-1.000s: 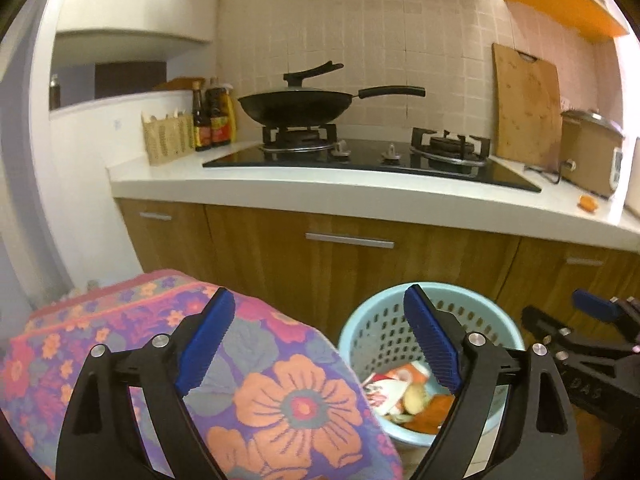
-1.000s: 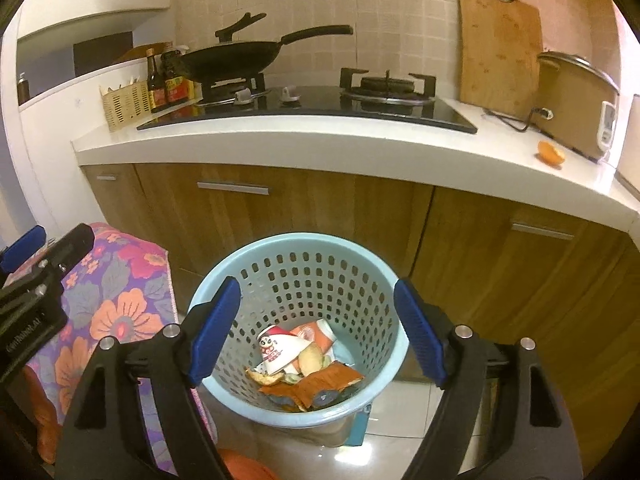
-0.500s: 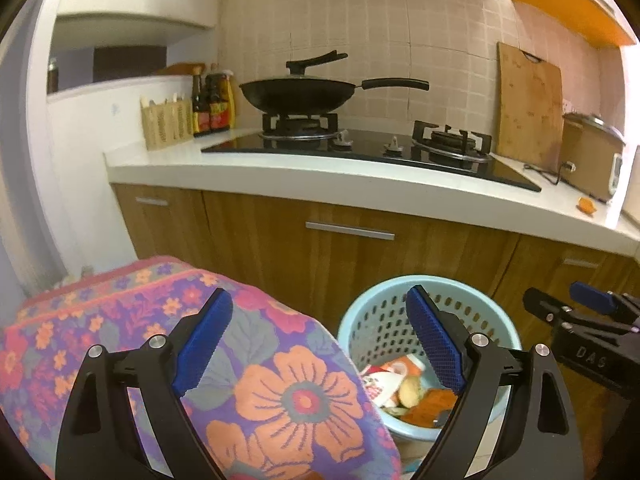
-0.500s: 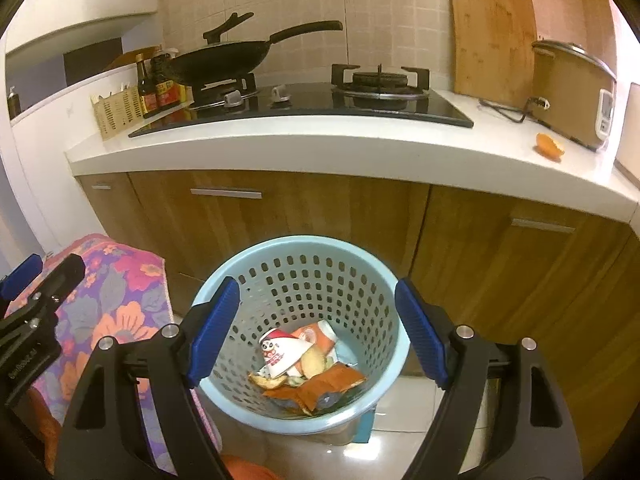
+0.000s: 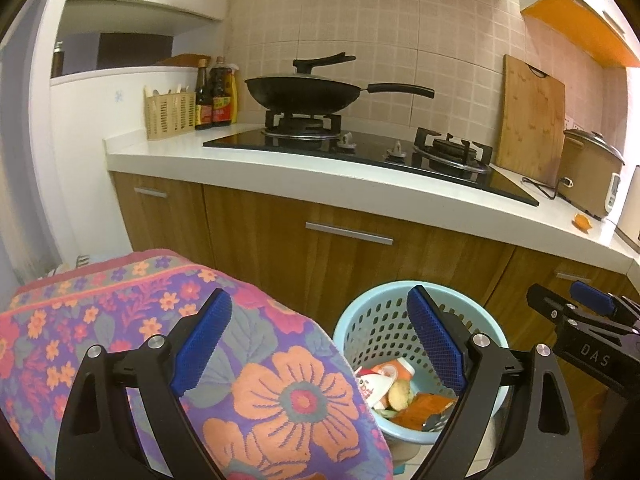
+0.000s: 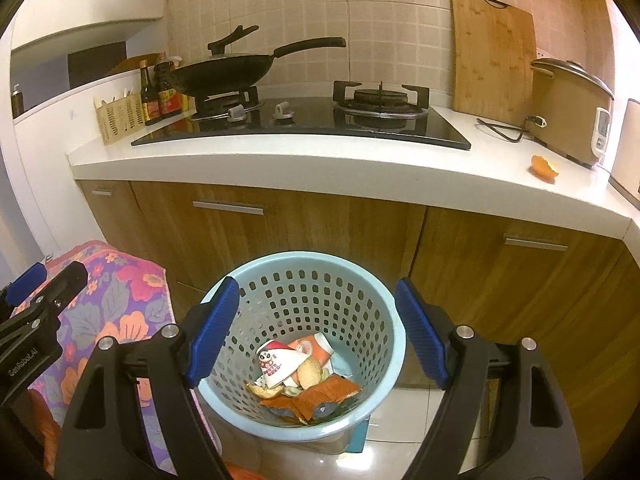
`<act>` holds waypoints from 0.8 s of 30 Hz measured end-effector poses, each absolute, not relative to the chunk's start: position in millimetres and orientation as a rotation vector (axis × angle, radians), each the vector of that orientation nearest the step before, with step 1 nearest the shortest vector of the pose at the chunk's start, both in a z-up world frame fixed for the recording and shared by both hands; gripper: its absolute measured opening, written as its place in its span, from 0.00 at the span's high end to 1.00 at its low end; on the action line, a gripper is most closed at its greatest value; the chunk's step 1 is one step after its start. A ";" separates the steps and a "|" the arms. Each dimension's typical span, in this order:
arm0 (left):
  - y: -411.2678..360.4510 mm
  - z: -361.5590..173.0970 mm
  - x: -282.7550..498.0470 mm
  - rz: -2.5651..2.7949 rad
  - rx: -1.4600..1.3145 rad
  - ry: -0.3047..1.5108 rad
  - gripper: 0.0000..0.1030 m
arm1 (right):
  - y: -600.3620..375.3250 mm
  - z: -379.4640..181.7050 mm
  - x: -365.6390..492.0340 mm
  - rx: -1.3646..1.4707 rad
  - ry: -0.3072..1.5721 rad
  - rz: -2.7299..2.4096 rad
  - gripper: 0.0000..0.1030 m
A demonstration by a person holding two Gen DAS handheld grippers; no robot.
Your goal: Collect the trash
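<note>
A light blue perforated basket (image 6: 360, 280) (image 5: 372, 312) stands on the floor in front of the wooden cabinets. Inside it lies trash (image 6: 304, 376): a crushed paper cup, peels and an orange wrapper (image 5: 416, 408). My right gripper (image 6: 318, 332) hovers open above the basket with nothing between its blue pads. My left gripper (image 5: 320, 340) is open and empty too, held over a flowered cloth (image 5: 160, 340) just left of the basket. An orange peel (image 6: 544, 168) (image 5: 582, 222) lies on the white counter near the rice cooker.
A black wok (image 5: 304, 94) sits on the gas hob (image 6: 304, 128). Sauce bottles (image 5: 214, 96) and a yellow utensil holder (image 5: 166, 114) stand at the counter's left end. A wooden cutting board (image 6: 494, 56) leans on the tiled wall beside a rice cooker (image 6: 568, 112).
Both grippers stay open and nearly still. The left wrist view has rolled slightly, so the counter now tilts down more to the right.
</note>
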State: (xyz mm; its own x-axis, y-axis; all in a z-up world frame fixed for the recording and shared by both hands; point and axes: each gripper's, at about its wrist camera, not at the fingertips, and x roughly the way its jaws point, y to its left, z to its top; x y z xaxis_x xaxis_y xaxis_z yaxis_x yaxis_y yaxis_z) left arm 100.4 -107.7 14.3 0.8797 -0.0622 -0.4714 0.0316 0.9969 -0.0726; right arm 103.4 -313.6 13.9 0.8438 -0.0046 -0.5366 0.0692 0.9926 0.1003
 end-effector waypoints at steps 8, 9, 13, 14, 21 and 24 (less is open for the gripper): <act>-108.5 15.5 99.2 -0.052 -0.053 0.485 0.14 | -313.9 14.4 102.0 0.104 0.560 -0.050 0.26; -108.4 15.7 99.3 -0.051 -0.053 0.484 0.14 | -313.8 14.8 101.7 0.101 0.557 -0.052 0.26; -108.3 15.9 99.6 -0.053 -0.056 0.486 0.13 | -313.9 16.7 100.1 0.100 0.548 -0.055 0.26; -108.2 15.8 99.7 -0.052 -0.057 0.487 0.13 | -314.0 16.9 100.1 0.100 0.548 -0.055 0.26; -108.6 16.1 99.3 -0.056 -0.053 0.485 0.12 | -314.0 17.0 100.0 0.098 0.548 -0.056 0.26; -109.5 15.6 99.8 -0.058 -0.050 0.485 0.12 | -314.3 16.9 100.2 0.101 0.548 -0.054 0.26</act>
